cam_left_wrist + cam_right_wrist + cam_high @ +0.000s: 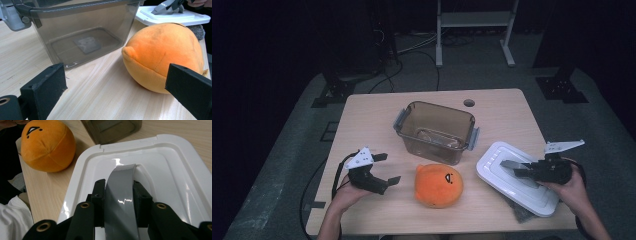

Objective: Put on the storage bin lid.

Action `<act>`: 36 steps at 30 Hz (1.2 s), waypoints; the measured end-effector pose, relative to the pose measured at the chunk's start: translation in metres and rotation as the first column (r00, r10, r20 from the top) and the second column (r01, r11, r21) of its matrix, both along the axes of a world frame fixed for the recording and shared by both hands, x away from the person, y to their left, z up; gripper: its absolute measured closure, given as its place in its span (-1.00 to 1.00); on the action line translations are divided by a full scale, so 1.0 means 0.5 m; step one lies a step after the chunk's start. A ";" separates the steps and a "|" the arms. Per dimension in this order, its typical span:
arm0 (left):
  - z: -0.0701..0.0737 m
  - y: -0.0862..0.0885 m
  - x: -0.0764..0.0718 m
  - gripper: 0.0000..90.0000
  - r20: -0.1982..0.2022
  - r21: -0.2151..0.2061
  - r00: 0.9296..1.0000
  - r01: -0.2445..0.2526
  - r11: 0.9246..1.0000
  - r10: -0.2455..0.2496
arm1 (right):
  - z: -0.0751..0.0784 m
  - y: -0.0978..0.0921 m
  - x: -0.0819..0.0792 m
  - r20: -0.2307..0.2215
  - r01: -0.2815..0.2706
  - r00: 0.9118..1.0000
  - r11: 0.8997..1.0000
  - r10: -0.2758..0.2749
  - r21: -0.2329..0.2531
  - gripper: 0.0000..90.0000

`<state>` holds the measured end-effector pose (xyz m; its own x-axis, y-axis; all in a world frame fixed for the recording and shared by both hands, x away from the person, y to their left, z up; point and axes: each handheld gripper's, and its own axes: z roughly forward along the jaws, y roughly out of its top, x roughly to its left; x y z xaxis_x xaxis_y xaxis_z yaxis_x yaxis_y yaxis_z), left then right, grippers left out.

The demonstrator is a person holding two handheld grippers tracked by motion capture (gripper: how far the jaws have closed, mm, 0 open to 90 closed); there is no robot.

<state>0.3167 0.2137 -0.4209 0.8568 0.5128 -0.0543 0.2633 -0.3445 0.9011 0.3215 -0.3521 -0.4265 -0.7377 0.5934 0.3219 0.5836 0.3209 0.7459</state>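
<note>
Right now the white rectangular plastic lid (pixel 517 177) lies flat at about four o'clock on the table, its near corner reaching close to the table's front edge. Its curved grey handle (pixel 122 195) is clamped between the jaws of the right gripper (pixel 524 170), which comes in from the three o'clock side. At nine o'clock from the lid sits the round orange plush toy with a small stitched face (pixel 438 185), with a strip of bare wood between them. Just beyond the toy, at twelve o'clock from it, stands the open smoky-brown translucent plastic box with grey side latches (pixel 435 131), near but apart. The left gripper (pixel 384 167) hovers at nine o'clock from the toy, jaws spread wide and holding nothing. Free room remains on the light wooden table (pixel 362 120) along its left and far edges.
</note>
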 end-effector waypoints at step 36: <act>-0.002 0.001 -0.001 -0.94 -0.008 0.003 1.000 0.009 1.000 -0.009 | -0.008 0.005 0.004 -0.011 0.028 1.000 1.000 -0.027 0.005 -0.02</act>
<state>0.3165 0.2142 -0.4219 0.8611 0.5049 -0.0599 0.2673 -0.3494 0.8980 0.3233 -0.3495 -0.4304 -0.7177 0.6117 0.3327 0.6000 0.3007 0.7414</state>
